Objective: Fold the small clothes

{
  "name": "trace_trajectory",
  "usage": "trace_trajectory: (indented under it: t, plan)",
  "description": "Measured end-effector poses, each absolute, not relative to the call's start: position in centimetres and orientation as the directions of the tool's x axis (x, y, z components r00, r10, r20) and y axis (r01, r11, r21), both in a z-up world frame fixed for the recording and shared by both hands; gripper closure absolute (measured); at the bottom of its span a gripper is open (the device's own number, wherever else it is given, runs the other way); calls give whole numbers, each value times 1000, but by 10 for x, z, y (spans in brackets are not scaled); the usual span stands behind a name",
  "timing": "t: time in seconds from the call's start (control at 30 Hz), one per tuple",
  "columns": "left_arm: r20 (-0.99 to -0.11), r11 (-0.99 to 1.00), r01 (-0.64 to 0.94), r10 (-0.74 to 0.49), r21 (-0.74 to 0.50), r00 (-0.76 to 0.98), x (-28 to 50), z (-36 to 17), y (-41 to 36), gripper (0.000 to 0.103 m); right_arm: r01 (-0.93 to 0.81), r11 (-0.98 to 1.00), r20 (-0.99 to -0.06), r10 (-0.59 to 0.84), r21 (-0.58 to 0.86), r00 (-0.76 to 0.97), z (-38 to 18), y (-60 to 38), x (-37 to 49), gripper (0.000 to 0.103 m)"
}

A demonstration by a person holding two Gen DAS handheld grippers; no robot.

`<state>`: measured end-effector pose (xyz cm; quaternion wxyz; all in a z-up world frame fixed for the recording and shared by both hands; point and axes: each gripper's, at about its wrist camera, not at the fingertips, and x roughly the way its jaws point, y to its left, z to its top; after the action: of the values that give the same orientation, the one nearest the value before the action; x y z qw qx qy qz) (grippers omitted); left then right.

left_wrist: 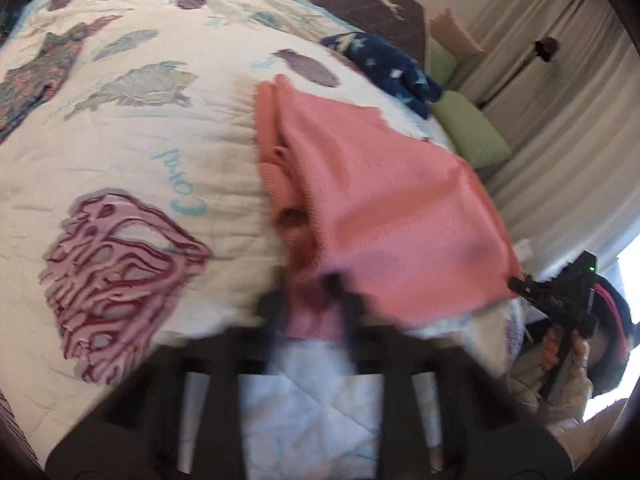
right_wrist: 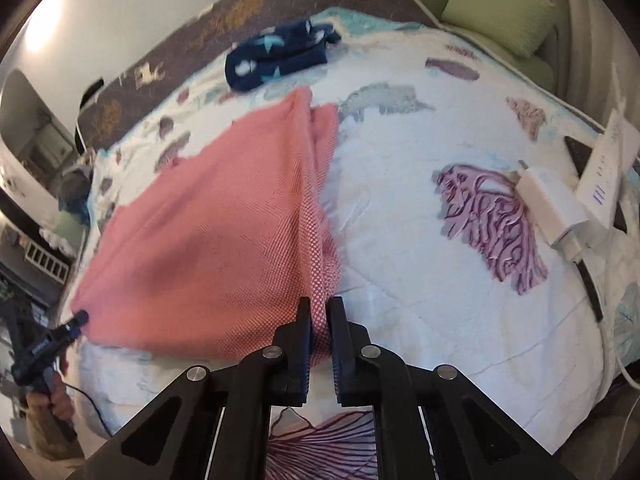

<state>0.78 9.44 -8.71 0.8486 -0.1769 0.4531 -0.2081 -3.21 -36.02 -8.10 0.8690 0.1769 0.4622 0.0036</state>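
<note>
A pink knitted garment [left_wrist: 380, 208] [right_wrist: 208, 240] is stretched between my two grippers over a white quilt [left_wrist: 140, 160] [right_wrist: 400, 200] printed with shells and coral. In the blurred left wrist view, my left gripper [left_wrist: 308, 292] is shut on the garment's near corner. My right gripper [right_wrist: 319, 312] is shut on a bunched edge of the same garment. Each gripper also shows in the other's view: the right gripper [left_wrist: 516, 284] at the cloth's right corner, the left gripper [right_wrist: 82, 316] at its left corner. The garment's far end rests on the quilt.
A navy garment with stars [left_wrist: 392, 68] [right_wrist: 276, 56] lies beyond the pink one. A floral garment [left_wrist: 36, 76] lies at the far left. A white charger [right_wrist: 552, 208] and a power strip [right_wrist: 604, 168] sit near the bed's right edge. Green pillows [right_wrist: 500, 16] stand by the curtain [left_wrist: 560, 120].
</note>
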Motion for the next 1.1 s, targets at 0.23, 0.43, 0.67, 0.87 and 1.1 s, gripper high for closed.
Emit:
trace_trajectory:
  t: [0.23, 0.43, 0.67, 0.87, 1.1]
  plan:
    - [-706, 874, 212, -480, -438, 521, 0, -83, 90, 97, 208, 955, -833, 66, 213, 549, -90, -369, -46, 99]
    - [-738, 886, 173, -456, -430, 497, 4, -93, 92, 95, 205, 967, -824, 11, 154, 566, -83, -364, -58, 98]
    - [-756, 924, 154, -376, -350, 535, -5, -78, 96, 93, 208, 970, -813, -16, 129, 581, -75, -363, -60, 97]
    - [-696, 936, 194, -349, -295, 628, -6, -43, 92, 93, 183, 977, -796, -23, 110, 605, -65, -356, -54, 97]
    - [-703, 898, 322, -436, -300, 562, 28, -55, 37, 89, 72, 982, -737, 81, 173, 671, -47, -332, -24, 96]
